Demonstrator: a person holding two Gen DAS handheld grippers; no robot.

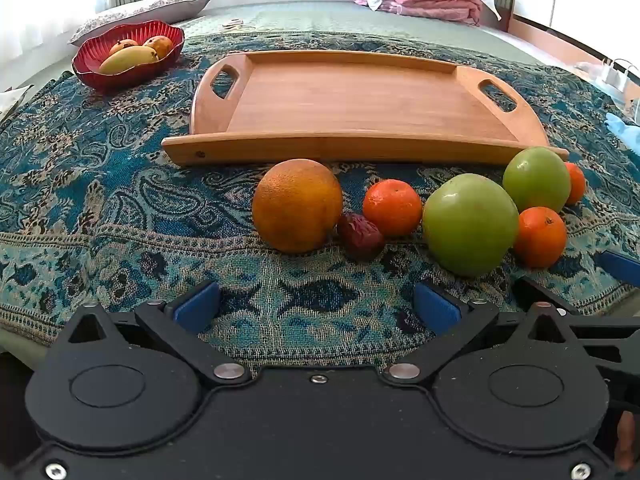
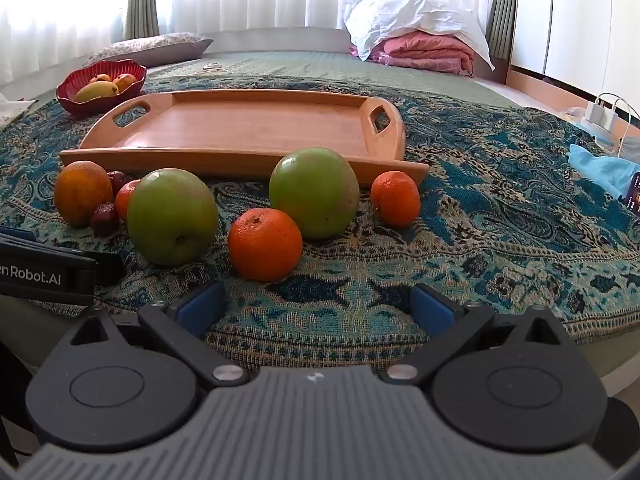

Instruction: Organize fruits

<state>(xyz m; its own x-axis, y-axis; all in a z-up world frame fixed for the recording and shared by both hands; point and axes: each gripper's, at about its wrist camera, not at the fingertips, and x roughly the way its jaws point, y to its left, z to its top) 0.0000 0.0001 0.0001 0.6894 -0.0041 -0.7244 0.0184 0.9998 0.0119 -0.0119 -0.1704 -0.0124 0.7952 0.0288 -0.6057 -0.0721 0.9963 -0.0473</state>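
A wooden tray (image 1: 352, 100) (image 2: 248, 128) lies bare on the blue patterned cloth. In front of it lie a large orange (image 1: 297, 205) (image 2: 82, 193), a dark red date (image 1: 360, 236), two green apples (image 1: 470, 224) (image 1: 537, 179) (image 2: 172, 216) (image 2: 314, 192) and three tangerines (image 1: 393, 208) (image 1: 540, 236) (image 2: 265, 244) (image 2: 395, 199). The right wrist view shows two dates (image 2: 105, 219) by the orange. My left gripper (image 1: 318, 308) is open and empty, short of the orange and date. My right gripper (image 2: 316, 306) is open and empty, short of the near tangerine.
A red bowl (image 1: 128, 68) (image 2: 100, 98) with a mango and other fruit stands at the back left. Pillows and a pink blanket (image 1: 436, 0) lie at the far end of the bed. A blue cloth (image 2: 600, 168) and chargers sit at the right edge.
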